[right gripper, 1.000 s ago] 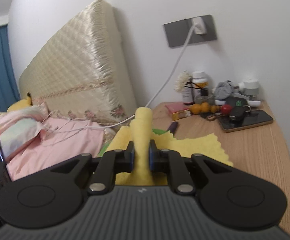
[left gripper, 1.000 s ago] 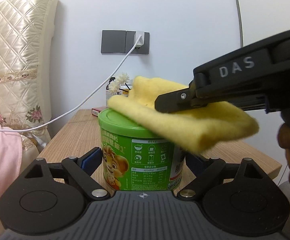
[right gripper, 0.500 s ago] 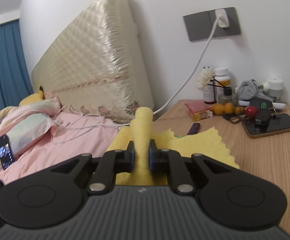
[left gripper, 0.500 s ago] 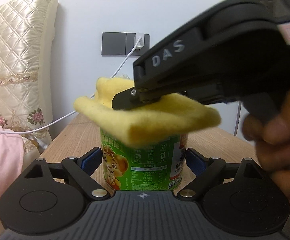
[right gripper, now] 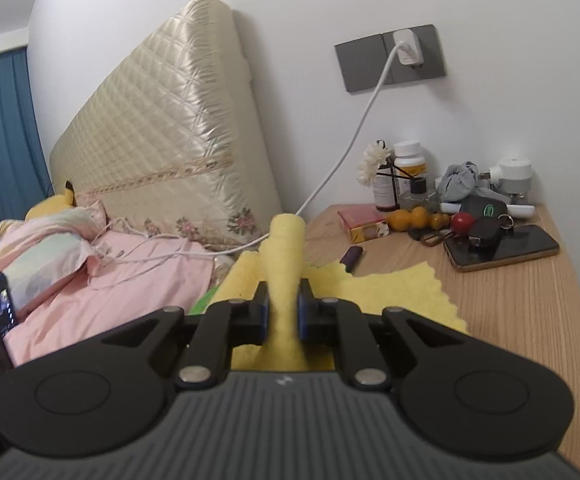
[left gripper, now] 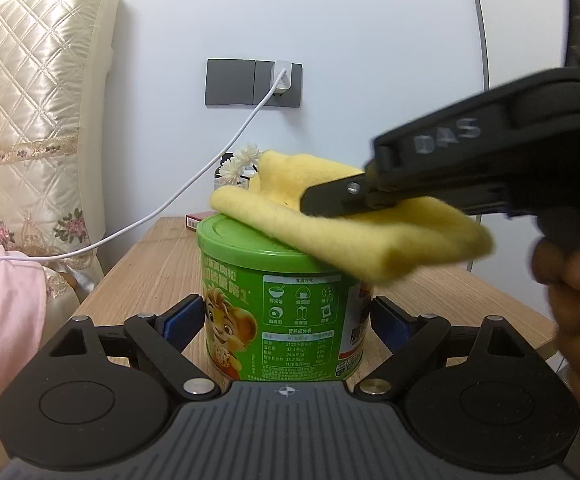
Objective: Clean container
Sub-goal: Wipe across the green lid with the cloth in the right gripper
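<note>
- Two grippers are at work on one container: the green tin (left gripper: 282, 300) is stood upright on the wooden bedside table (left gripper: 449, 292), and it is flanked at mid-height by the blue pads of the left gripper (left gripper: 288, 320), whose jaws are set wide and pressed to the tin's sides.
- The right gripper (right gripper: 284, 312) is clamped fully shut on a fold of the yellow cloth (left gripper: 353, 232) — the loose remainder is draped over the right half of the green lid (left gripper: 246, 240).
- The tin is judged rigid and light, with a glossy printed label that could slip; a hold low on the cylindrical wall, as now, is judged best, so that the lid is left free for wiping.
- The cloth is soft and thick, and it is judged to conform to the lid rim under light pressure.
- Compared with half a second earlier, the cloth and right gripper are seen further to the right — the left part of the lid is uncovered again, much as a second ago; the tin and left gripper are unchanged.
</note>
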A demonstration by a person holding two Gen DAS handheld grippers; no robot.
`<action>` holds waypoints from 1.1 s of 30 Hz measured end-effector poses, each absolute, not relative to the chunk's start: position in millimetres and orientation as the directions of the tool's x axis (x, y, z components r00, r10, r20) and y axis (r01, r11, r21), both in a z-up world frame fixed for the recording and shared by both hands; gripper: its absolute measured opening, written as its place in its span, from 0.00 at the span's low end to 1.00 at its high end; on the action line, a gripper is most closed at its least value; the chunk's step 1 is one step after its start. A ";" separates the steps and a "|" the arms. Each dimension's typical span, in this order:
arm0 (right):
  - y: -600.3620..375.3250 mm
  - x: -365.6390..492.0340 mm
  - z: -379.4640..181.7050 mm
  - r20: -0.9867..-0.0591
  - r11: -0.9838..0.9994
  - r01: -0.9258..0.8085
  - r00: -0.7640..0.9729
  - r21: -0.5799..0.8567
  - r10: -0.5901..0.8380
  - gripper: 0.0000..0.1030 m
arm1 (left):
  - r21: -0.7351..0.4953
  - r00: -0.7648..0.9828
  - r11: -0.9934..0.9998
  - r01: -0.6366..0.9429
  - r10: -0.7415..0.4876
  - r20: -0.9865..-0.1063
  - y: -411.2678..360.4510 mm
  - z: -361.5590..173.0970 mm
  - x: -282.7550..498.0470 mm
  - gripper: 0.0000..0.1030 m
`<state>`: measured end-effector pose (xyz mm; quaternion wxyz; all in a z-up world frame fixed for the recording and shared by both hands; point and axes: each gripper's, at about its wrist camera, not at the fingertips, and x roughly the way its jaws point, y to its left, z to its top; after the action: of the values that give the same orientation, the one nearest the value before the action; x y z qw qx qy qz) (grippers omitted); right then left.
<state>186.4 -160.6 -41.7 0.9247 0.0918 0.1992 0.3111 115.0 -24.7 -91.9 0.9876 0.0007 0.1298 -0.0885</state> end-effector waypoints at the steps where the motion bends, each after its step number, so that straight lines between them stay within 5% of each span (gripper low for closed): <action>1: -159.4 191.7 -42.1 -0.310 0.786 -0.539 0.724 0.303 0.616 0.14 | -0.022 0.950 0.984 0.174 -0.174 -0.258 -25.0 -91.7 114.5 0.89; 33: -150.8 202.8 -42.0 -0.315 0.769 -0.552 0.704 0.321 0.637 0.14 | -0.024 0.957 0.987 0.158 -0.159 -0.244 -31.3 -98.1 119.2 0.89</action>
<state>202.8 -150.8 -42.0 0.9174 0.1019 0.2074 0.3240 119.2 -31.3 -98.1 0.9891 -0.0020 0.1237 -0.0800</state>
